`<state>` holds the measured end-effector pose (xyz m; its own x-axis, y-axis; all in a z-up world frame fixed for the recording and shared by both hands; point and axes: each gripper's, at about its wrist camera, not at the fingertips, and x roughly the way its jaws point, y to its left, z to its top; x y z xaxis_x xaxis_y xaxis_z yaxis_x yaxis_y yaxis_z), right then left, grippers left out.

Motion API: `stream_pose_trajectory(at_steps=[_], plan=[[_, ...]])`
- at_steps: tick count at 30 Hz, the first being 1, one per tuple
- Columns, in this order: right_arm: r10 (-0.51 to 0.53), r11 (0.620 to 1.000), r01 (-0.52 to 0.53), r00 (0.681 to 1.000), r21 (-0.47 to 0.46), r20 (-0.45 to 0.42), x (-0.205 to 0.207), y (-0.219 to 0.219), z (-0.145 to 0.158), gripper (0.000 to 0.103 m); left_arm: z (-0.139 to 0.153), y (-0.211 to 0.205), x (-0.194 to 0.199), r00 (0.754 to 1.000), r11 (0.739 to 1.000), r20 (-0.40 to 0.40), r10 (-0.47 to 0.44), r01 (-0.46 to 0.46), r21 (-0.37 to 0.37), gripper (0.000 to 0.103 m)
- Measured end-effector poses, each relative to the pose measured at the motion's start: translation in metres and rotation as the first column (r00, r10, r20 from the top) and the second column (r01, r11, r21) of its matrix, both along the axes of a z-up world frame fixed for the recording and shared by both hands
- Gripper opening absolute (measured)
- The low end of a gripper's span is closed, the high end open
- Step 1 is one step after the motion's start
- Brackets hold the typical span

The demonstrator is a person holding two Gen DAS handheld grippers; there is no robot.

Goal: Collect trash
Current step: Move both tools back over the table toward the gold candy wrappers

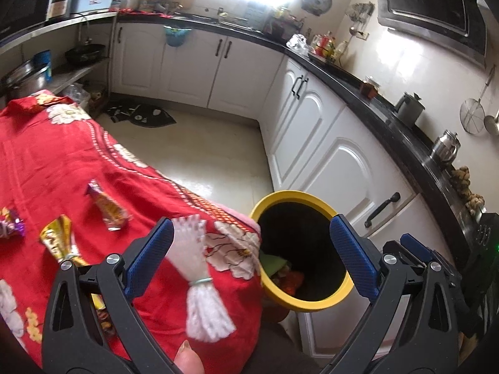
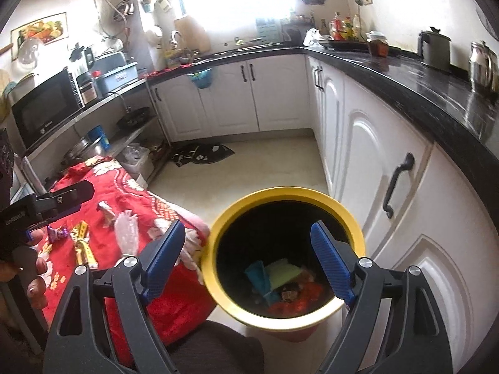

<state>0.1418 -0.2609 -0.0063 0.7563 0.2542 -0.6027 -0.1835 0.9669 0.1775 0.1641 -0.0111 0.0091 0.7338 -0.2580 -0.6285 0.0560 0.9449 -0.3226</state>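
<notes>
Wrappers are what I have left to gather: a crinkled orange-and-purple foil snack packet (image 1: pixel 107 210), a gold foil wrapper tied with a band (image 1: pixel 60 243), a small purple foil sweet wrapper (image 1: pixel 11 226) and a white pleated paper bundle cinched by a pale green band (image 1: pixel 199 268), all lying on the red floral cloth (image 1: pixel 46 162) over the table. Beside the table's corner stands the yellow-rimmed black bin (image 2: pixel 287 198), with green, teal and red scraps already at its bottom.

My left gripper (image 1: pixel 251 257) hangs with its blue pads wide apart and nothing between them. My right gripper (image 2: pixel 248 257) hovers over the bin mouth, jaws also spread and empty.

I judge these pieces nearly weightless, soft and crushable, the foil likely slippery. I would pinch the paper bundle at its banded waist, and each foil piece across a twisted or tied end, where it is thickest.
</notes>
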Motion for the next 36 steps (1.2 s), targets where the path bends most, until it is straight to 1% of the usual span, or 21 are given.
stream_pose_trajectory(at_steps=[9, 18, 29, 36], plan=[[0.07, 0.997, -0.069, 0.997, -0.018, 0.018, -0.009, 0.031, 0.01, 0.081, 0.003, 0.036, -0.018, 0.997, 0.997, 0.013, 0.079, -0.079, -0.021, 0.092], [0.154, 0.988, -0.153, 0.987, -0.034, 0.034, -0.016, 0.069, 0.018, 0.081, 0.006, 0.07, -0.033, 0.988, 0.988, 0.023, 0.151, -0.15, -0.04, 0.092], [0.247, 0.968, -0.246, 0.969, -0.054, 0.027, -0.017, 0.112, 0.019, 0.082, -0.001, 0.113, -0.047, 0.972, 0.971, 0.012, 0.233, -0.232, -0.054, 0.092], [0.296, 0.954, -0.294, 0.955, -0.063, 0.017, -0.014, 0.134, 0.014, 0.084, -0.006, 0.14, -0.055, 0.955, 0.954, -0.003, 0.296, -0.295, -0.055, 0.092]])
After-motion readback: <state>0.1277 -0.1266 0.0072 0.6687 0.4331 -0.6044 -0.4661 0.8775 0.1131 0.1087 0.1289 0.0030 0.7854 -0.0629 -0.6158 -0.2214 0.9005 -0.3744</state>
